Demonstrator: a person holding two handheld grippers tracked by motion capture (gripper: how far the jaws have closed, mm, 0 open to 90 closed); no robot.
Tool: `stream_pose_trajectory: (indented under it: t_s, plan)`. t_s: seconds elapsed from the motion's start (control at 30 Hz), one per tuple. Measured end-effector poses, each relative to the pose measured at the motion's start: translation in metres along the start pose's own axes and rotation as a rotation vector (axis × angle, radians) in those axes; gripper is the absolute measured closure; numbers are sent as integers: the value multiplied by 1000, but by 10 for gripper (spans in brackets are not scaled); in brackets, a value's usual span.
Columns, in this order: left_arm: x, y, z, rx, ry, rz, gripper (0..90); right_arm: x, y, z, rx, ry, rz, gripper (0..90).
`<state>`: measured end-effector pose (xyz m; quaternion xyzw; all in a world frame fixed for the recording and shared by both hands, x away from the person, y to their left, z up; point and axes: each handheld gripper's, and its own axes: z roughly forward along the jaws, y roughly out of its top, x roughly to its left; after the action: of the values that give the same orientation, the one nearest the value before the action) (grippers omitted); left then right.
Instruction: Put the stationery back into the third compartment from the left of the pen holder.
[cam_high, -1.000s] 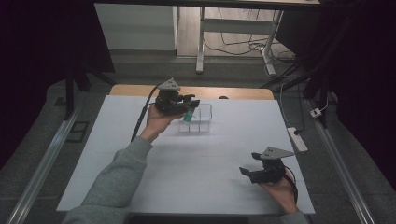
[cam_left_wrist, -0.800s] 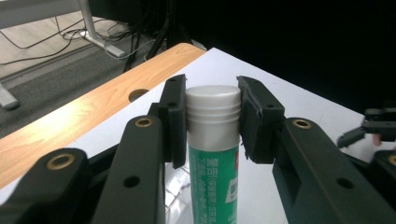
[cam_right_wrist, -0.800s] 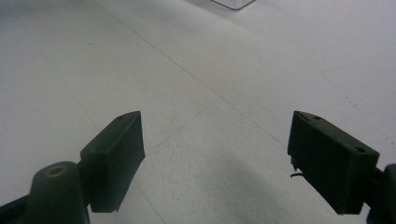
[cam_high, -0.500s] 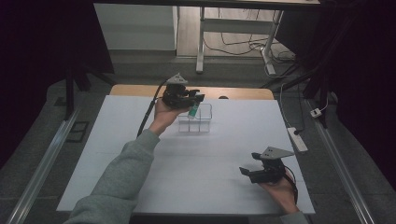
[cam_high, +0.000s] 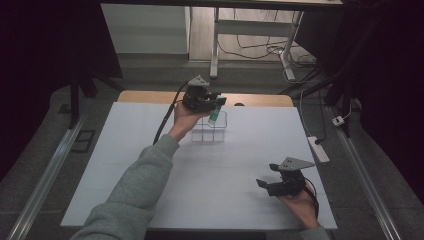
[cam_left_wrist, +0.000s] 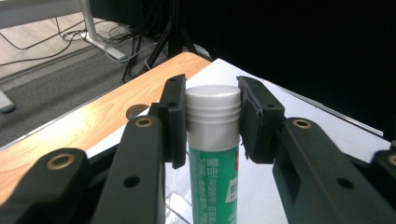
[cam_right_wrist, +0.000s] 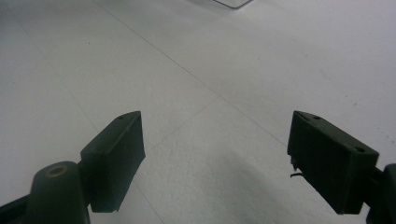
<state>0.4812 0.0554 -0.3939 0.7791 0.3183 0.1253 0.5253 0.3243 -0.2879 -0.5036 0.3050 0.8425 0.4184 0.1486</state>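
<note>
A white sheet (cam_high: 150, 165) is seen covering most of the table (cam_high: 150, 96), whose wooden edge is showing at the far side. A power strip (cam_high: 318, 149) is lying at the sheet's right edge, well apart from the work. Near the far middle of the sheet a clear divided holder (cam_high: 210, 131) is standing; nothing is blocking the way to it.

A tube (cam_left_wrist: 213, 154) with a green label and a ribbed grey-white cap is being held upright above the holder's far right part; whether its bottom is already resting inside a compartment cannot be told.

The left tool (cam_left_wrist: 212, 119) is being kept partly closed, its two pads pressed against the cap from both sides, so the tube is gripped at its top. In the high view this tool (cam_high: 214, 102) is seen over the holder.

The right tool (cam_right_wrist: 215, 154) is being held near the front right of the sheet, its jaws spread wide with nothing between them; in the high view it (cam_high: 272, 185) is well apart from the holder.
</note>
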Motion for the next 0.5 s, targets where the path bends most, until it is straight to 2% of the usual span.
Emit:
stream_pose_trajectory:
  t_s: [0.27,0.5]
  plan:
    - [1,3,15,-2,7,-4,639,0,0,0,0,2,3,183]
    - [5,0,30,11,23,-5,639,0,0,0,-1,2,-1,183]
